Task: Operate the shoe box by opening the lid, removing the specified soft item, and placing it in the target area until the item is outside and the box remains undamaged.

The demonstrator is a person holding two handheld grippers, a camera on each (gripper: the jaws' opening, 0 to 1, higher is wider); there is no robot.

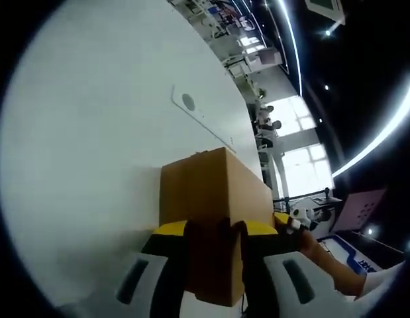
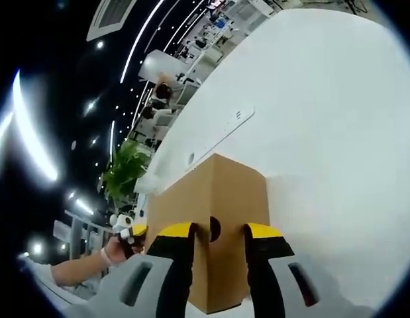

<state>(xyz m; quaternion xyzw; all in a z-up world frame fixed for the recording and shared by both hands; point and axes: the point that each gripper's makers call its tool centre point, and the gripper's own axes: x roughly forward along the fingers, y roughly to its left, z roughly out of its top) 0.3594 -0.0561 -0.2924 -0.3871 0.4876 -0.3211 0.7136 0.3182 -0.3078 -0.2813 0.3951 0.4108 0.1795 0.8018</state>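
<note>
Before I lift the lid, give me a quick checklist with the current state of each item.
1. Box on the table, upright: ok.
2. Lid shut: ok; the top looks flat in both views.
3. Left gripper at one end of the box, jaws open either side of it: ok.
4. Right gripper at the other end, by the finger hole, jaws open: ok.
5. Jaws touching the lid edge: cannot tell.
6. Soft item inside: cannot tell; box is closed.
</note>
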